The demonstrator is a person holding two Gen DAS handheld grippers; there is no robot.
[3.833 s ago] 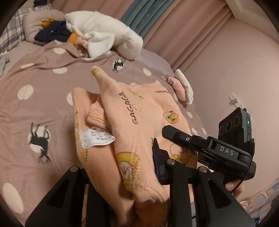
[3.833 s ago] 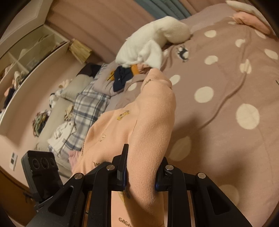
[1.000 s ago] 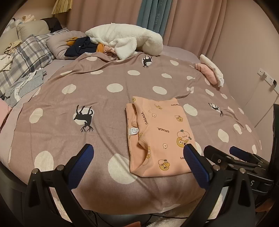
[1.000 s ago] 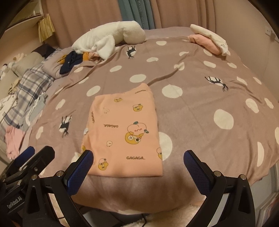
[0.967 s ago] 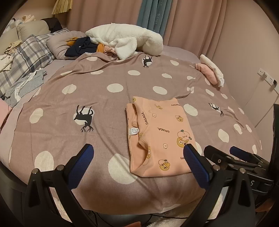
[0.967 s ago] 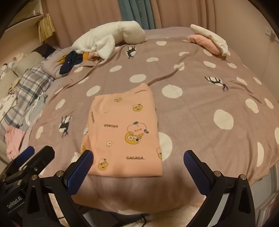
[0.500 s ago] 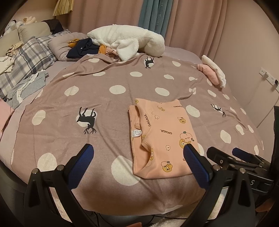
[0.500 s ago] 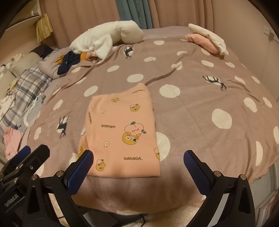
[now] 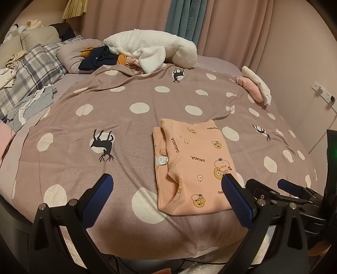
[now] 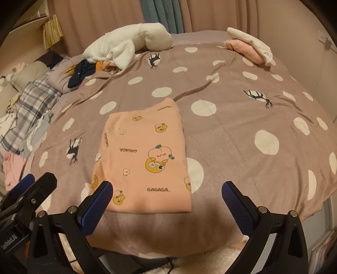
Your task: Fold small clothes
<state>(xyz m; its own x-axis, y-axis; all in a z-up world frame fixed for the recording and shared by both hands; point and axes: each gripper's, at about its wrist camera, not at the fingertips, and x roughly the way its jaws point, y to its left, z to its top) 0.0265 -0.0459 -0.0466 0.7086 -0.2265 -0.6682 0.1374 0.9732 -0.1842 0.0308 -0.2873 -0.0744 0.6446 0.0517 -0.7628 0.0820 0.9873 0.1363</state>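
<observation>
Left wrist view: the left gripper (image 9: 167,192) has its blue-padded fingers (image 9: 96,197) spread wide with nothing between them, held off the near edge of the bed (image 9: 126,134). In the right wrist view the right gripper (image 10: 167,192) stands the same way, its fingers (image 10: 95,207) parted and empty.

Just beyond both lies the peach children's top (image 9: 192,166), folded into a neat rectangle and flat on the polka-dot blanket (image 10: 242,126) near the bed's front edge. "GAGAGA" is printed on it several times, along with small cartoon figures; the largest figure sits near the middle of the upper face (image 10: 147,156). On its left side the layered fold edges show, with a white care label (image 9: 161,161) whose print is too small to read.

3.8 seconds ago both grippers were clamped on this top, holding it bunched above the blanket; now it lies released and folded. Over the last second both cameras have drawn back slightly, with the top unmoved.

Farther off, a white fleece garment (image 9: 151,50) lies heaped by dark and orange clothes (image 9: 99,58). A folded pink and white pile (image 10: 250,48) sits at the far right edge, and a plaid pillow (image 9: 35,69) lies at the left. A teal curtain (image 9: 185,19) carries lettering that is only partly legible.
</observation>
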